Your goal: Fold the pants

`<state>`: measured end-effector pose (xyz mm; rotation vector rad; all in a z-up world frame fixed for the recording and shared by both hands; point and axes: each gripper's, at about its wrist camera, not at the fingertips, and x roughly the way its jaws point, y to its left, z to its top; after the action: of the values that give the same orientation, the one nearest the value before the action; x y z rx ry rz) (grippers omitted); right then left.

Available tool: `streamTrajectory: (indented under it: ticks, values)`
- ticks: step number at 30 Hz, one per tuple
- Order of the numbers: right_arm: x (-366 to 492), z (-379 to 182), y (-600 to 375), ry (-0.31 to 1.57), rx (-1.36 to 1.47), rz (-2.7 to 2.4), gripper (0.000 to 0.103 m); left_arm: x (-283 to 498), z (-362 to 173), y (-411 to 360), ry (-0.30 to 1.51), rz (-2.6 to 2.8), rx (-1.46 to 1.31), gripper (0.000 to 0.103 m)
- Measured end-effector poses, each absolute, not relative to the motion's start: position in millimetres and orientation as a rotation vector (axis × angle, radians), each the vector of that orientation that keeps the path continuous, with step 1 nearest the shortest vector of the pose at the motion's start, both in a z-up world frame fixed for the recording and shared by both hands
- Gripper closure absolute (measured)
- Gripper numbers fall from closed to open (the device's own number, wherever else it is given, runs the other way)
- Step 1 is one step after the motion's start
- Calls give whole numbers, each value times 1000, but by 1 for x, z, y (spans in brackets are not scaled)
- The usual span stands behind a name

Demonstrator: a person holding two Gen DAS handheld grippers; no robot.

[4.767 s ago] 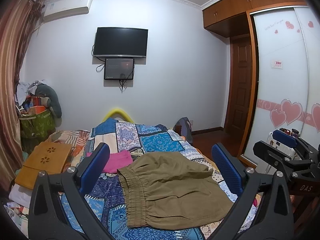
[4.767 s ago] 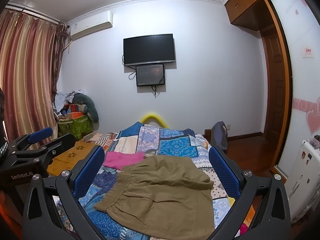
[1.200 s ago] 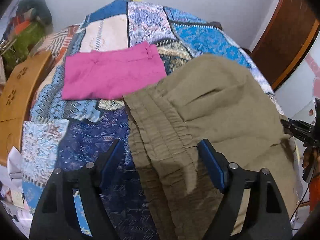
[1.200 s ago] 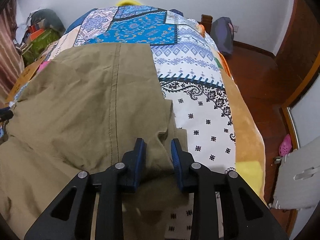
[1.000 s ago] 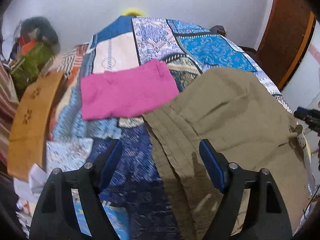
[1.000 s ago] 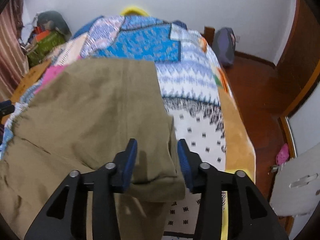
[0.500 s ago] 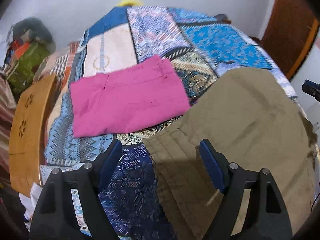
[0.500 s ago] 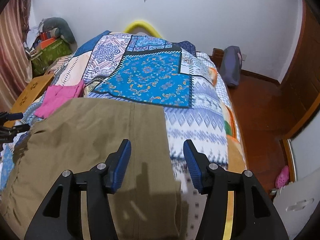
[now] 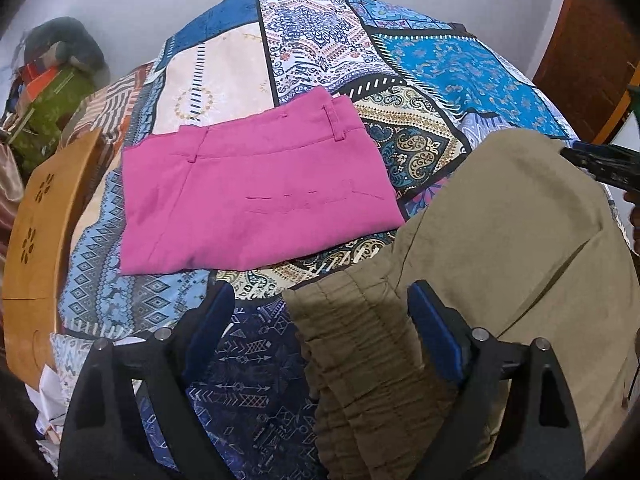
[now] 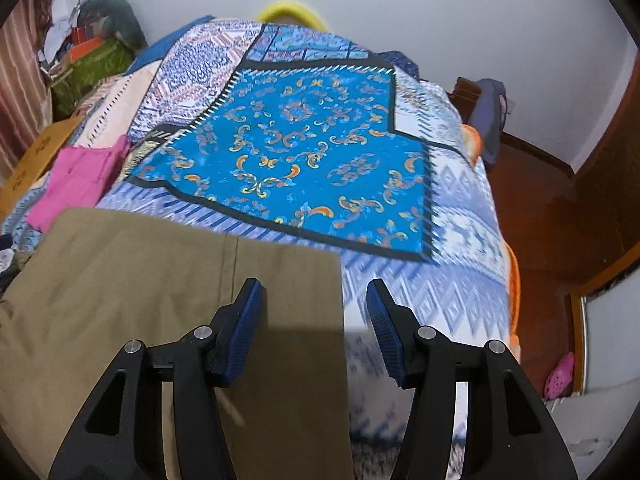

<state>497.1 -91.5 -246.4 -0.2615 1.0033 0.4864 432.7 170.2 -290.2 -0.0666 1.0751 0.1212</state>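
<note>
1. Here, on a patchwork bedspread [image 9: 316, 36], you work over the olive pants [image 9: 520, 220] — they lie flat across the near part of the bed, the gathered elastic waistband [image 9: 360, 344] toward your left side and the hem edge [image 10: 338, 312] toward your right.
2. Your left gripper [image 9: 320, 320] hangs over the waistband corner with its jaws opening; the cloth sits between the blue pads but neither pad presses it, so nothing is held.
3. Your right gripper [image 10: 314, 312] stands parted above the far hem corner — the pants' edge runs between the fingers, untouched by either one.
4. Done so far, as far as the views show: the pants appear doubled lengthwise, one leg laid over the other, with a seam [image 10: 228, 264] running along the top layer. That is a judgement from the neat straight edges.
5. Left to do, by the look of it: at least one cross fold, bringing hem toward waistband, then smoothing.
6. A folded pink garment [image 9: 256, 196] lies just beside the olive pair, at the far left — apparently finished.
</note>
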Motion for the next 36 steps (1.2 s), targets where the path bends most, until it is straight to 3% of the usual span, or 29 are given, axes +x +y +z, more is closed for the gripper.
streamTrajectory:
  ticks: [5, 6, 7, 9, 11, 13, 17, 24, 36]
  values:
    - [504, -256, -96, 1036, -176, 507, 53, 431, -295, 175, 1050, 110, -97, 12]
    - [503, -257, -98, 1034, -158, 521, 56, 430, -296, 175, 1044, 111, -97, 12]
    - [502, -256, -99, 1036, -147, 534, 68, 429, -296, 174, 1036, 112, -95, 12]
    - [498, -255, -98, 1028, -164, 518, 80, 428, -296, 172, 1026, 108, -80, 17]
    - [494, -254, -94, 1004, -218, 502, 86, 429, -295, 169, 1032, 87, -84, 35]
    - [492, -253, -90, 993, -245, 498, 90, 430, -291, 163, 1035, 80, -66, 43]
    - [489, -248, -85, 957, -290, 466, 91, 426, -285, 143, 997, 124, 103, 48]
    - [489, -224, -92, 899, -290, 426, 92, 426, -263, 146, 970, 153, 130, 49]
    - [439, -128, -115, 725, -256, 417, 92, 388, -181, 131, 842, 171, 148, 50]
